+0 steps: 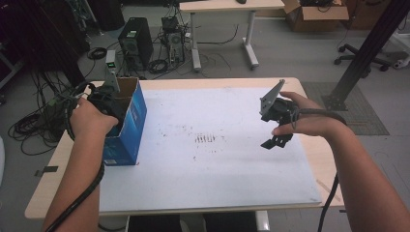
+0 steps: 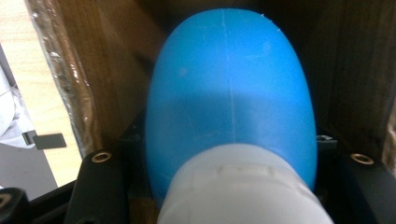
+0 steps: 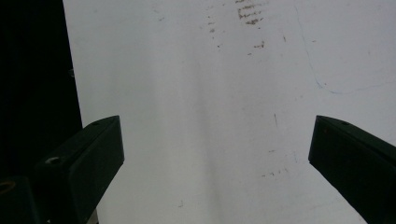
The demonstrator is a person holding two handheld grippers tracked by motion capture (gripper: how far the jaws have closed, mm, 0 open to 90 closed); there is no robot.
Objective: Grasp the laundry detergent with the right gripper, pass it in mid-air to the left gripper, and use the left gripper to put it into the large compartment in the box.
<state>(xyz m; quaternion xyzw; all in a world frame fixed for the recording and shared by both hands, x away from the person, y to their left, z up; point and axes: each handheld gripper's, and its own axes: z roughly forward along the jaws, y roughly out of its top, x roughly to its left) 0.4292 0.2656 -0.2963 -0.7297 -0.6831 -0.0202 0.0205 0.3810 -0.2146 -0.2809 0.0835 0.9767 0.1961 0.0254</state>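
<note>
My left tongs point(image 2: 229, 186) are clamped on a blue bottle point(image 2: 229, 102) with a white cap point(image 2: 243, 186); the jaws sit either side of its body just above the cap, and the bottle's far end points into the brown inside of a cardboard box point(image 2: 116, 70). From the high view, my left hand point(image 1: 89, 118) has the left tongs down in the open top of that blue box point(image 1: 133, 121), which stands at the left edge of the tabletop point(image 1: 309, 87), towards the far corner. I can't tell whether the bottle is going in or coming out, and I can't see whether its far end touches the bottom.

My right tongs point(image 3: 215, 154) are released, jaws spread wide with nothing between them, hovering over the white sheet point(image 3: 196, 93) near the right edge of the tabletop. In the high view my right hand point(image 1: 309, 121) holds them off the surface, well apart from the box.

To do this step well, I judge I should move the bottle along its own length, straight with the box walls, so its shoulder doesn't catch on the cardboard. The smooth rounded plastic could slip, so I'd keep the grip firm and the motion slow. The box looks light and tall; dragging sideways could tip it or push it off the left edge. If it starts to shift, I'd bring my right tongs across to steady its near wall.
</note>
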